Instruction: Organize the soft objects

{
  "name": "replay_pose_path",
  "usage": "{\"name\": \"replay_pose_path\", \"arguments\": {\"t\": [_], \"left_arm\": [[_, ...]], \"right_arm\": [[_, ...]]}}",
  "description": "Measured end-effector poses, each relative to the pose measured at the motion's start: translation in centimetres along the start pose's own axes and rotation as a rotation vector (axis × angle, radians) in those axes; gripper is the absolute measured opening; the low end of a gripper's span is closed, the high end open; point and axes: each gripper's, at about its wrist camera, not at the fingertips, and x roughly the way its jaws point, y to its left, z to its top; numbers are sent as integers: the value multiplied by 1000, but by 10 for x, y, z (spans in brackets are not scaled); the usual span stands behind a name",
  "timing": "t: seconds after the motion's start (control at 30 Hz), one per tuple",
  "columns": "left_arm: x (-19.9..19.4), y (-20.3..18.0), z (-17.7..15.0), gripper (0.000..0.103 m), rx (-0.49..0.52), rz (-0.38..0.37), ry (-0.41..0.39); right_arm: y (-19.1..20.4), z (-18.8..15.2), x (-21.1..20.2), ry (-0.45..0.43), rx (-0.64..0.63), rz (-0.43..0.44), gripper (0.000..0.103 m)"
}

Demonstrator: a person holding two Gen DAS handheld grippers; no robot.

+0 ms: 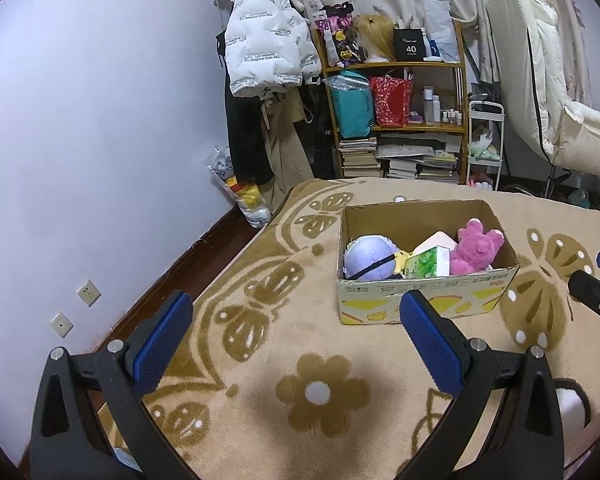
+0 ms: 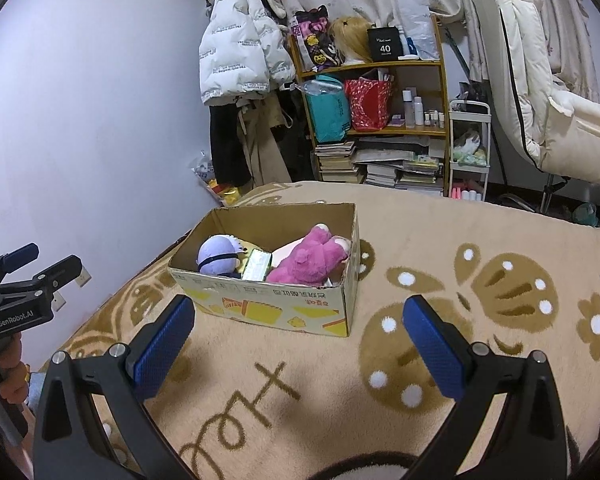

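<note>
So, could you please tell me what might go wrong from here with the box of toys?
The cardboard box sits on a soft blanket, so pressing into it could tip or slide it. The pink plush rises near the rim and may catch on neighbours if pulled. Both tongs, left and right, hang open close together and could collide.

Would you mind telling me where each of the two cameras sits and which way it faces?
Left wrist: rides the left gripper, looking along its open jaws over the blanket toward the cardboard box ahead to the right; the right gripper shows at the right edge.
Right wrist: rides the right gripper, facing the same box ahead to the left; the left gripper and a hand show at left.
Shared: box, pink plush, shelf.
</note>
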Motion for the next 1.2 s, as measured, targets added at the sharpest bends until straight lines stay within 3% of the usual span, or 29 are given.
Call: {"name": "replay_pose_path", "arguments": {"t": [1.2], "left_arm": [[7,2,0,102,8,-23,29]], "right_arm": [[-2,1,-1,4,-2,1,103]]}}
